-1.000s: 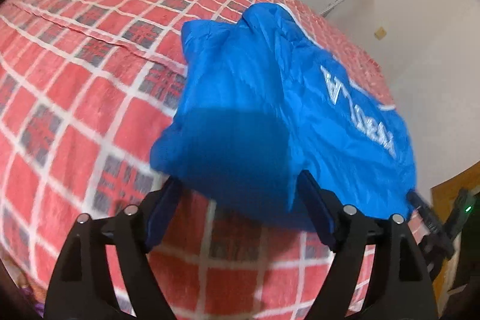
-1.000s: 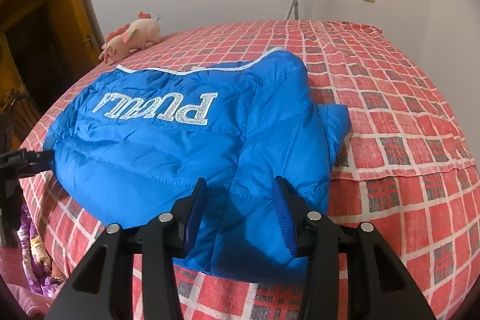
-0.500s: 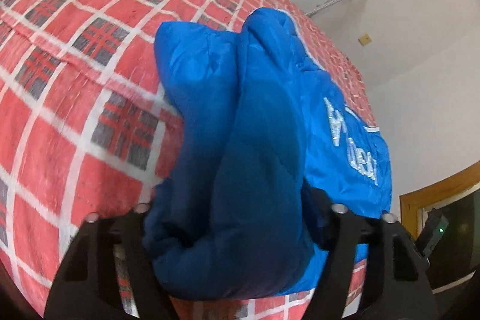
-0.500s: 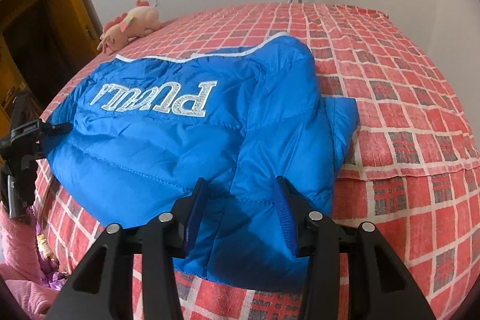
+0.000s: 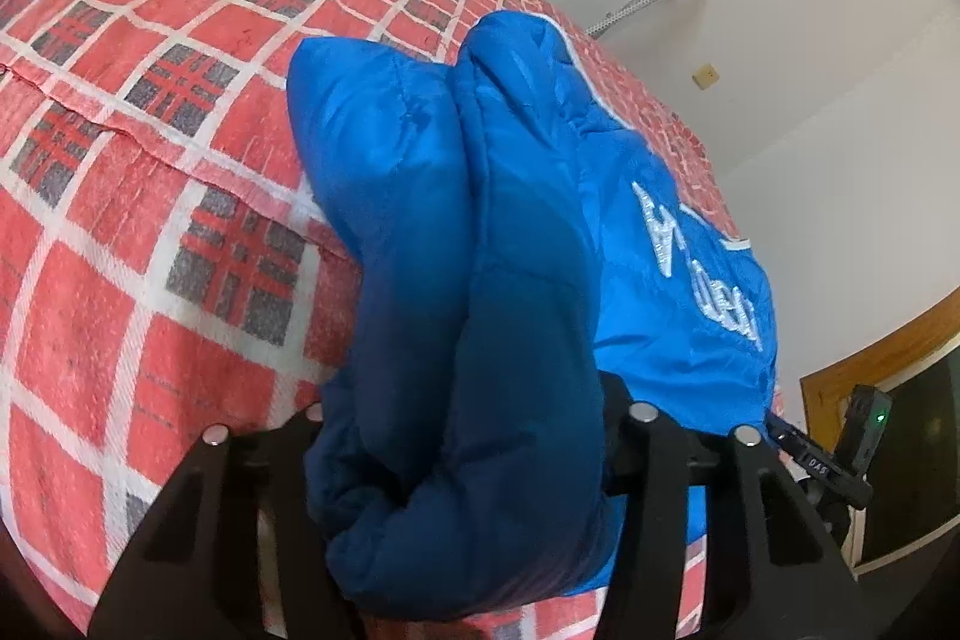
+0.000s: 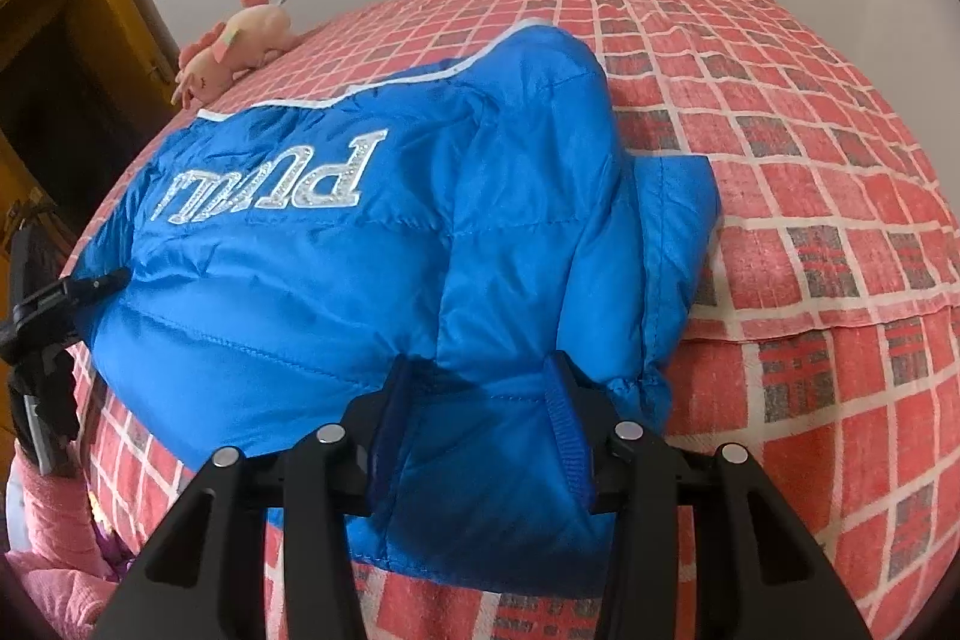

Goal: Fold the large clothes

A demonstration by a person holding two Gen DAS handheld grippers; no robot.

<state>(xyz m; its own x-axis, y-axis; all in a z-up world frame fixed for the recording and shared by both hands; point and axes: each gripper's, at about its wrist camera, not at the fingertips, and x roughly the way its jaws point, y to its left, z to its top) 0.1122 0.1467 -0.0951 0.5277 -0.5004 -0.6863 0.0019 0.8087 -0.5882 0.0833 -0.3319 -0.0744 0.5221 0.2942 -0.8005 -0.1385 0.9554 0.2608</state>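
Nearest, the left gripper [image 5: 462, 454] has just been closing and now clamps a thick bunch of the blue puffer jacket [image 6: 372, 274]; the right gripper [image 6: 480, 418] likewise pinches the padded near hem between its fingers [image 6: 567, 430]. The slick, puffy fabric could slide out of either grip if lifted unevenly, and a lopsided pull would likely skew the fold or drag the jacket off the near edge of the bed [image 6: 810, 196]. The jacket lies bunched across the bed's near part, silver lettering up, a white-trimmed edge farthest. Beyond it rests a pink plush toy [image 6: 240, 46].
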